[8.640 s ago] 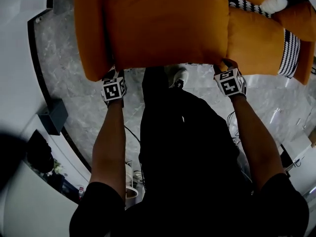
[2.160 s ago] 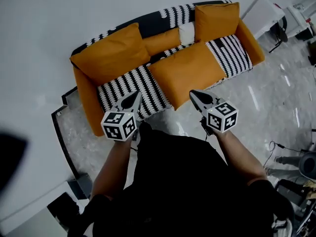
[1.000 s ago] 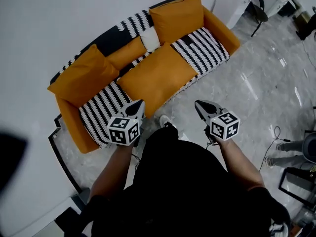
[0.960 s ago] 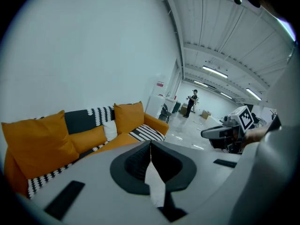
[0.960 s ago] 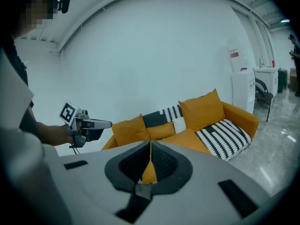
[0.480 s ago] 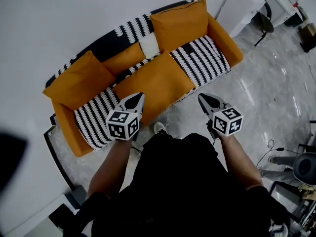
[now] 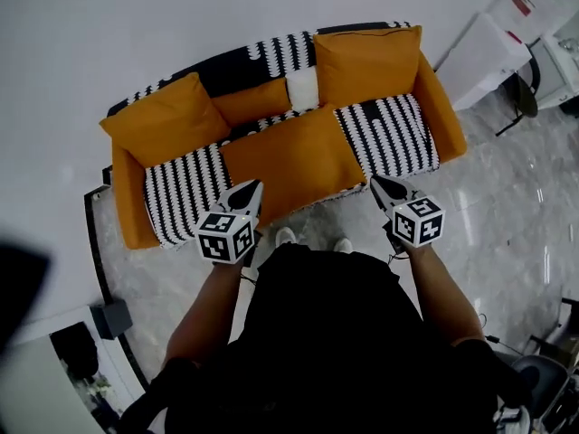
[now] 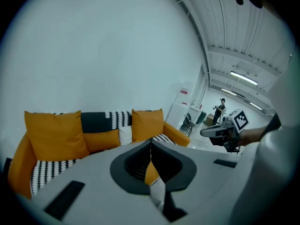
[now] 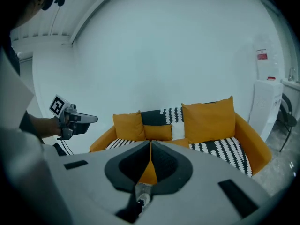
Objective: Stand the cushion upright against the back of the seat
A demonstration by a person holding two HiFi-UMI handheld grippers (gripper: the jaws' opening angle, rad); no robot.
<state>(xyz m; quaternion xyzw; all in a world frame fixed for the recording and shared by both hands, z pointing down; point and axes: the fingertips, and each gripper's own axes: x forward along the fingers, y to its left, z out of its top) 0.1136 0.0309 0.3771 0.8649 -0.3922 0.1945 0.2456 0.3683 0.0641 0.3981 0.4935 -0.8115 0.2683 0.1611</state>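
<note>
An orange sofa (image 7: pixel 128 208) with black-and-white striped seats stands against the white wall. A large orange cushion (image 7: pixel 291 161) lies flat on the middle seat, its front edge over the seat's front. One orange cushion (image 7: pixel 167 120) stands upright at the left, another (image 7: pixel 366 61) at the right. Between them sit a small orange cushion (image 7: pixel 265 102) and a white one (image 7: pixel 301 87). My left gripper (image 7: pixel 249 188) and right gripper (image 7: pixel 378 183) hover short of the sofa front, both shut with nothing held. The left gripper view shows the sofa (image 8: pixel 18 161) low left; the right gripper view shows it (image 9: pixel 255 146) ahead.
A white cabinet (image 7: pixel 493 48) and a dark chair (image 7: pixel 529 98) stand right of the sofa. A black box (image 7: pixel 113 317) sits on the marble floor at lower left. A black strip (image 7: pixel 90 242) edges the floor. A person (image 8: pixel 220 108) stands far off.
The head view has swung, so the sofa now lies squarer ahead. Both grippers shifted sideways with the person and stayed shut. Well earlier they were at the flat cushion's front edge.
</note>
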